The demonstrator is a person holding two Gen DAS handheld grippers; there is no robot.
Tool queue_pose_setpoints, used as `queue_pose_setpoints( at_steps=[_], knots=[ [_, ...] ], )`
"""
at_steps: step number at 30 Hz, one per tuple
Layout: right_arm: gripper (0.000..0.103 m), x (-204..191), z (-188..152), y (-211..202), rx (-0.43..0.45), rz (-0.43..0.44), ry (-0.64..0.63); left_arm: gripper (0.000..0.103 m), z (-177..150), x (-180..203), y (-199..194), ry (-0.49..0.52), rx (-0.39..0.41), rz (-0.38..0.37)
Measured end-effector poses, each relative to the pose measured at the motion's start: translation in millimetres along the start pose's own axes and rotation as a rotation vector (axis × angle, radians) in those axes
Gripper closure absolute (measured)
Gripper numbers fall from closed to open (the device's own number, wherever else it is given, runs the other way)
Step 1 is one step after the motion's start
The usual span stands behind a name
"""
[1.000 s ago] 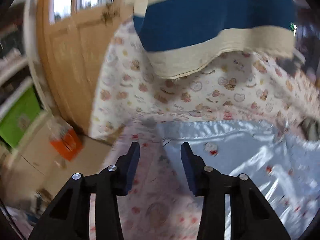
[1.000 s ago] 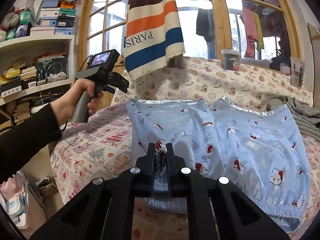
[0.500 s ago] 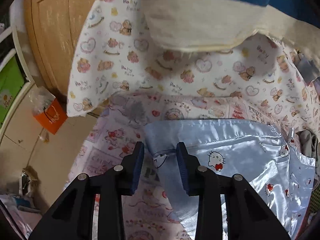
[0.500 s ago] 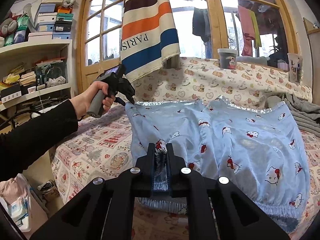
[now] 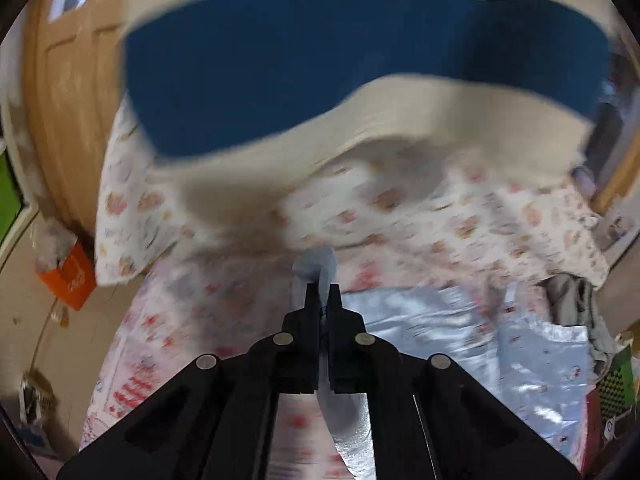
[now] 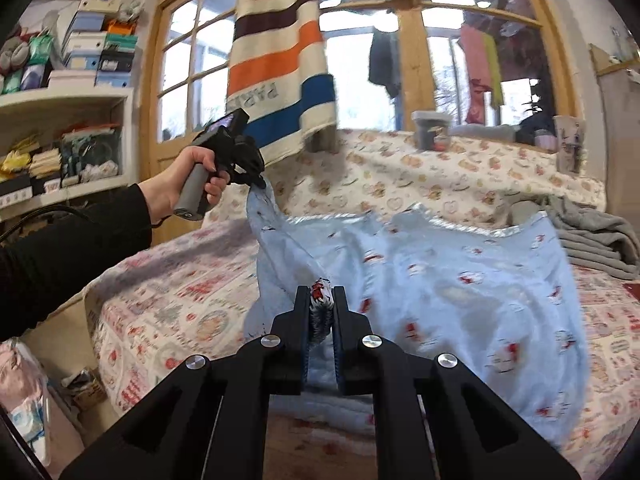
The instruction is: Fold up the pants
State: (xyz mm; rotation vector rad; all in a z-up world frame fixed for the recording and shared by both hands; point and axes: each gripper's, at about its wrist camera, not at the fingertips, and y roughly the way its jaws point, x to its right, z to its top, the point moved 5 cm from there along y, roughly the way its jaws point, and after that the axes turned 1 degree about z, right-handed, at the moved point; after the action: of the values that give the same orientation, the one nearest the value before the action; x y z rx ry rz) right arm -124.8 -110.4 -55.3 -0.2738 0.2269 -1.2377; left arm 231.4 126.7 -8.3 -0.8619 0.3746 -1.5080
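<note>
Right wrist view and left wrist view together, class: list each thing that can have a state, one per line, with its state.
Left gripper: shut on the pants, lifted.
Right gripper: shut on the pants' bunched edge.
Pants: one side raised, the rest spread on the bed.
Striped towel: hanging.
Grey blanket: folded, lying on the bed.

Pale blue pants (image 6: 460, 280) with red-and-white cartoon print, black tongs (image 6: 321, 300), cream towel (image 6: 280, 60) striped brown, orange, blue
</note>
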Motion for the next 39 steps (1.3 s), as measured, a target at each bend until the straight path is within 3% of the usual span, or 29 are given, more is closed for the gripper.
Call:
queue_pose_setpoints(
  at_steps=[5, 12, 17, 24, 27, 35, 37, 39],
  knots=[
    [0.093, 23, 3, -22, 0.066, -0.037, 0.057, 0.101, 21, 80, -19, 0.108, 0.071, -0.026],
    [0.093, 48, -2, -50, 0.107, -0.086, 0.084, 0.101, 29, 214, -28, 0.205, 0.097, -0.157],
    [0.093, 70, -9, -68, 0.108, -0.111, 0.107, 0.101, 7, 309, -17, 0.268, 0.069, -0.266],
    [0.093, 97, -25, -78, 0.082, -0.132, 0.149, 0.101, -56, 419, 25, 0.368, -0.078, -0.368],
    [0.093, 104, -30, -84, 0.084, -0.156, 0.168, 0.101, -76, 443, 47, 0.333, -0.172, -0.43],
    [0.093, 119, -41, -88, 0.06, -0.152, 0.19, 0.101, -118, 477, 86, 0.425, -0.233, -0.371],
    [0.093, 120, -43, -86, 0.051, -0.153, 0.185, 0.098, -122, 479, 93, 0.441, -0.226, -0.342],
    [0.092, 122, -44, -86, 0.045, -0.153, 0.178, 0.082, -125, 477, 94, 0.468, -0.202, -0.324]
  ],
)
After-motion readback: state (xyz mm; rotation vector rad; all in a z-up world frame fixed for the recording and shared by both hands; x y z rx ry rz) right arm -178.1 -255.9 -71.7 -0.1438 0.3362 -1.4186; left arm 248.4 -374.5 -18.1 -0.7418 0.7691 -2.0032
